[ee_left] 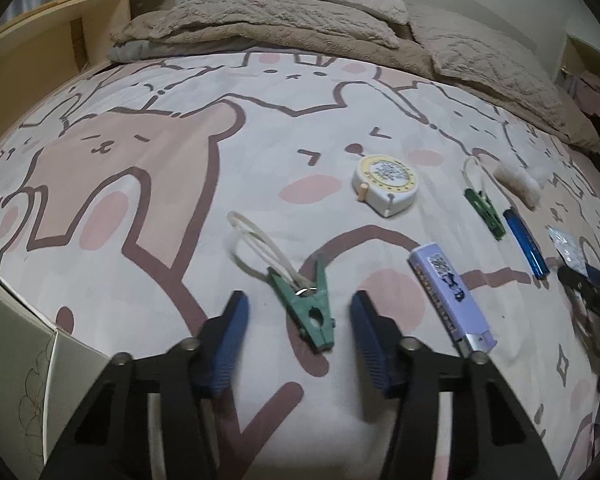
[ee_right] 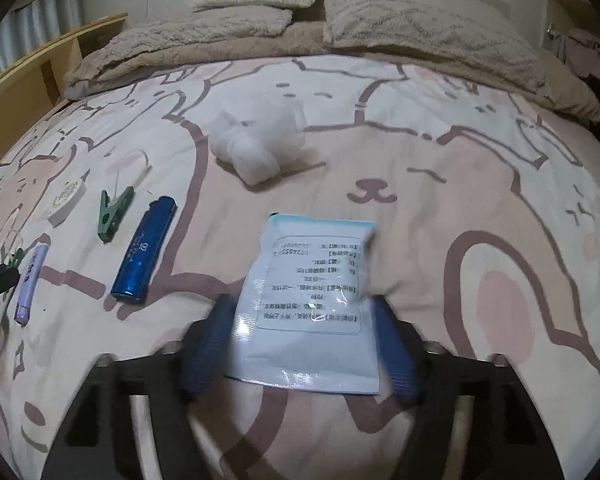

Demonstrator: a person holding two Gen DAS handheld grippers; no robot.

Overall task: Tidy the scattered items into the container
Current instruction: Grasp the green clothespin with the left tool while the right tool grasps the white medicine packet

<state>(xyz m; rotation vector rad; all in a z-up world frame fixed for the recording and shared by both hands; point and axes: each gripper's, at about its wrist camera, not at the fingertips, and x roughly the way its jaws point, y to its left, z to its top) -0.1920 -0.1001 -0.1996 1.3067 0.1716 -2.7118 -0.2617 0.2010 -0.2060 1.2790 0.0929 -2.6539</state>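
Observation:
My left gripper (ee_left: 298, 310) is open, low over the bed, its blue fingers on either side of a light green clothes peg (ee_left: 310, 312) with a white loop. A lilac lighter (ee_left: 452, 296) lies just right of it. Further off lie a round tape measure (ee_left: 386, 184), a dark green peg (ee_left: 485, 208), a blue lighter (ee_left: 526, 242) and a white gauze roll (ee_left: 518, 182). My right gripper (ee_right: 302, 312) is open, its fingers on either side of a white sachet (ee_right: 312, 304) lying flat. The blue lighter (ee_right: 144, 250), dark green peg (ee_right: 114, 212) and gauze (ee_right: 256, 142) lie beyond.
The cartoon-print bedsheet (ee_left: 160, 160) covers the bed. A beige folded blanket (ee_left: 260, 28) and pillows lie at the head. A wooden shelf (ee_left: 40, 48) stands at the left. A pale box wall (ee_left: 16, 352) sits at the bed's near left edge.

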